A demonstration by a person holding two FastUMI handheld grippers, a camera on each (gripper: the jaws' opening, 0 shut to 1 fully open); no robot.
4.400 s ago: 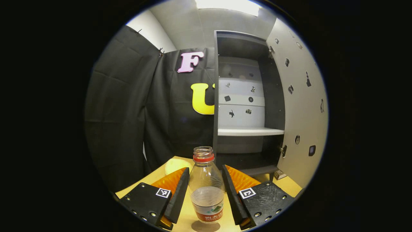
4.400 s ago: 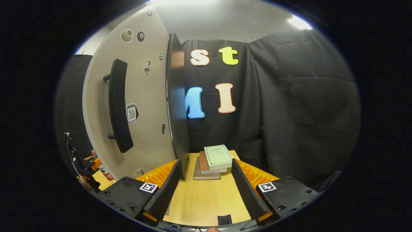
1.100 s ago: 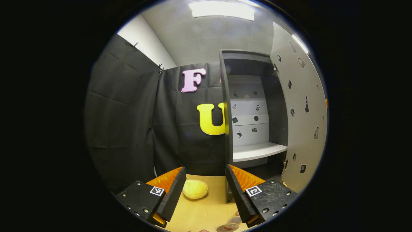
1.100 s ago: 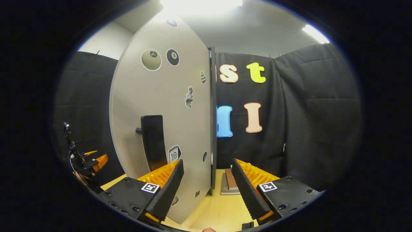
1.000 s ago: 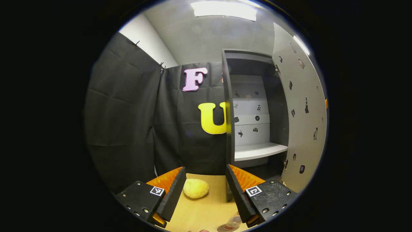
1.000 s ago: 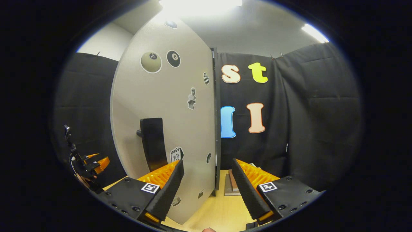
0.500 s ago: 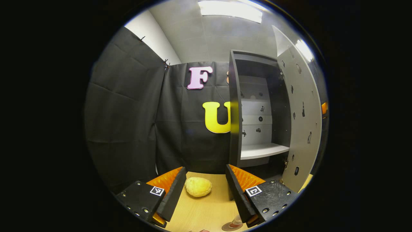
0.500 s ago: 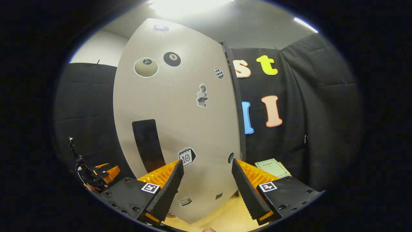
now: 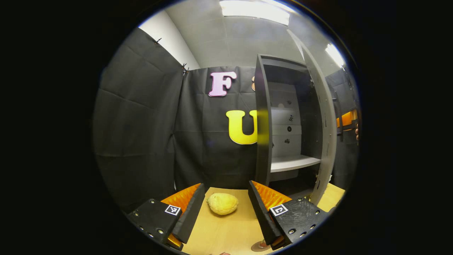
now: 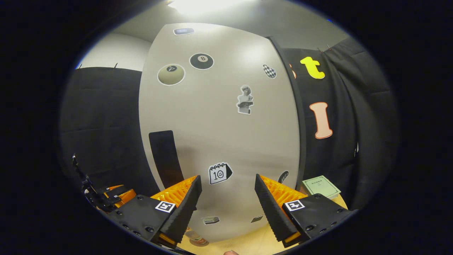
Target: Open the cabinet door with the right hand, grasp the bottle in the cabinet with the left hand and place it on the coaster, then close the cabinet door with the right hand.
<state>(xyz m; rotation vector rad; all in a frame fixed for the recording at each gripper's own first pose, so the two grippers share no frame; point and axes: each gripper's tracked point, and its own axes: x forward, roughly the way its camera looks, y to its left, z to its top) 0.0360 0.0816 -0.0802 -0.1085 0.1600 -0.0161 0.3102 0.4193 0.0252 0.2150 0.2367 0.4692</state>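
In the left gripper view the left claw (image 9: 223,209) stands open and empty over the pale wooden worktop (image 9: 226,233). The clear plastic bottle (image 9: 261,244) on its round brown coaster (image 9: 257,247) peeks out at five o'clock, beside the right finger. A yellow lumpy fruit (image 9: 222,203) lies just ahead. In the right gripper view the right claw (image 10: 226,202) gapes open, facing the grey sticker-covered cabinet door (image 10: 226,134); the black door handle (image 10: 165,159) sits at ten o'clock.

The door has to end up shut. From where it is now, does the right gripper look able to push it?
Probably yes. The right gripper is open and faces the door head-on, nothing between them. The handle sits left of its fingers, so a flat push seems likelier than a grip.
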